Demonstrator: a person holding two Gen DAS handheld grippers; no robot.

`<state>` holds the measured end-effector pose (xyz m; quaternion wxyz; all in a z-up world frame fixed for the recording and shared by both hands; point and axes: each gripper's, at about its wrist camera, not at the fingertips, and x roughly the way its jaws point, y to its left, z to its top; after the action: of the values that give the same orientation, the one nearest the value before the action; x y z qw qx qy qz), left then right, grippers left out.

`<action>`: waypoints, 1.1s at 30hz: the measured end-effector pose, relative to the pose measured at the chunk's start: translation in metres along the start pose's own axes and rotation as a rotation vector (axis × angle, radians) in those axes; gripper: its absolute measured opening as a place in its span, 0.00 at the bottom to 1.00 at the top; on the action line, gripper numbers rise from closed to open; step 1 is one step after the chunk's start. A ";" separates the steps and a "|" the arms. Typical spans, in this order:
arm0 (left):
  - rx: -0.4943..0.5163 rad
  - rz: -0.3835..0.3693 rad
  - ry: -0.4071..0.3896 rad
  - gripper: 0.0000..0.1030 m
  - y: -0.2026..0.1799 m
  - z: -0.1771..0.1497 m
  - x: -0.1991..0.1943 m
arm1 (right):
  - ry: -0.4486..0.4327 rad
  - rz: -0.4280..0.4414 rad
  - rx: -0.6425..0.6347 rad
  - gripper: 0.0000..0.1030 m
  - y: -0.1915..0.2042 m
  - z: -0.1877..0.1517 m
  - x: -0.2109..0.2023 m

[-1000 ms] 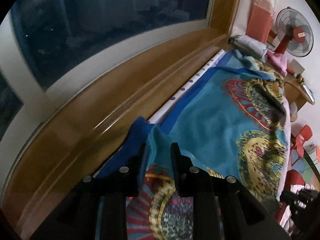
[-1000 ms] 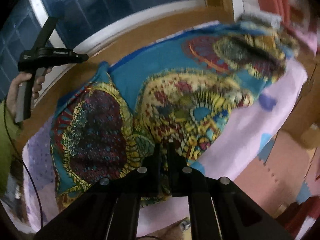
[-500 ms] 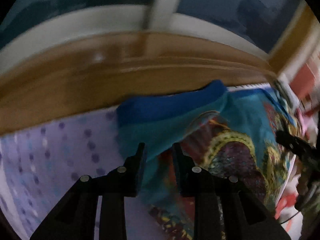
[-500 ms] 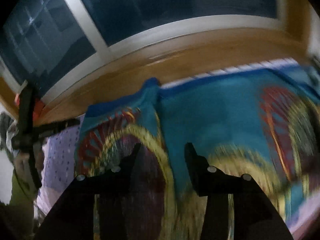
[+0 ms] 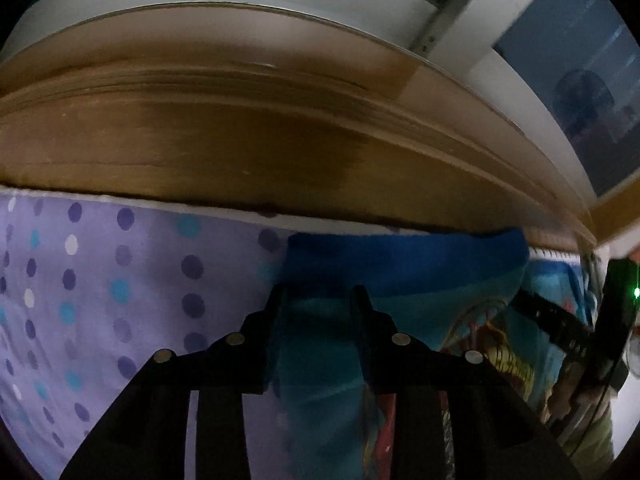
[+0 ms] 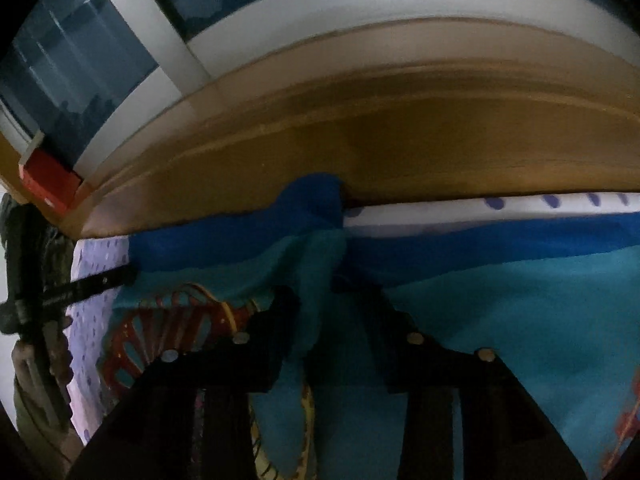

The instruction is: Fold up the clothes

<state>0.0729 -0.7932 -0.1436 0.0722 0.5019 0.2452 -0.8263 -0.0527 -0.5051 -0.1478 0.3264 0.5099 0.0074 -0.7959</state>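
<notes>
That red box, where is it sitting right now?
The red box shows only in the right wrist view, far left, on the wooden sill under the window frame.

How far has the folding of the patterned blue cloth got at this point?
Done: one end of the patterned cloth already lies doubled over by the wooden ledge. In hand: the left gripper is opening and the right gripper closing, each with cloth between its jaws. Left: smoothing and further folds; the rest lies spread on the dotted sheet.

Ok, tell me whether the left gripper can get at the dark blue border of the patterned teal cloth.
Probably yes: the left gripper, jaws opening, hangs right before the dark blue border, nothing between.
</notes>
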 end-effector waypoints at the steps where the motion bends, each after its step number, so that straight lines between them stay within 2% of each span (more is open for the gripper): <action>1: 0.000 0.002 -0.005 0.31 0.000 0.000 0.000 | -0.004 0.003 -0.011 0.33 0.000 0.000 0.000; 4: 0.017 -0.014 -0.042 0.30 0.001 -0.002 0.001 | -0.013 0.011 -0.040 0.28 0.002 -0.002 0.000; 5: 0.021 -0.014 -0.062 0.20 0.001 -0.002 0.001 | -0.014 0.013 -0.047 0.28 0.002 -0.002 0.000; 6: 0.028 -0.006 -0.064 0.16 0.000 -0.002 0.000 | -0.016 0.015 -0.054 0.28 0.003 -0.003 0.000; 9: 0.064 0.016 -0.053 0.16 0.000 -0.006 -0.003 | -0.020 0.022 -0.076 0.28 0.004 -0.005 -0.001; 10: 0.076 0.043 -0.046 0.18 0.000 -0.007 -0.003 | -0.017 0.025 -0.080 0.28 0.005 -0.005 -0.001; 12: 0.098 0.097 -0.034 0.33 0.001 -0.011 -0.004 | -0.007 0.036 -0.081 0.28 0.006 -0.007 -0.003; 17: 0.125 0.123 -0.029 0.38 0.004 -0.014 0.001 | 0.008 0.065 -0.086 0.28 0.012 -0.009 -0.007; 21: 0.133 0.076 -0.046 0.39 0.010 -0.009 0.002 | 0.005 0.042 -0.121 0.28 0.019 -0.010 -0.004; 22: 0.115 0.039 -0.052 0.33 0.013 -0.008 0.001 | 0.003 0.038 -0.126 0.28 0.020 -0.012 -0.004; 23: 0.096 0.003 -0.058 0.06 0.017 -0.006 -0.001 | -0.005 0.032 -0.130 0.28 0.021 -0.011 -0.002; 24: 0.079 -0.030 -0.065 0.04 0.020 -0.004 -0.002 | -0.014 0.026 -0.133 0.28 0.022 -0.009 0.001; 25: 0.078 -0.033 -0.082 0.04 0.021 -0.002 -0.005 | -0.023 0.021 -0.136 0.24 0.023 -0.008 0.003; 27: 0.137 0.008 -0.149 0.04 0.018 0.001 -0.018 | -0.029 0.014 -0.135 0.18 0.023 -0.007 0.004; 29: 0.191 0.011 -0.171 0.04 0.014 0.004 -0.024 | -0.034 0.007 -0.134 0.17 0.023 -0.007 0.005; 31: 0.215 0.005 -0.181 0.04 0.013 0.006 -0.027 | -0.039 0.001 -0.133 0.17 0.023 -0.007 0.005; 33: 0.238 -0.005 -0.157 0.07 0.014 0.006 -0.025 | -0.044 -0.006 -0.132 0.17 0.022 -0.007 0.006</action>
<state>0.0851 -0.8120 -0.1247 0.0290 0.4401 0.1406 -0.8864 -0.0370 -0.5231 -0.1488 0.3570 0.4696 0.0541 -0.8057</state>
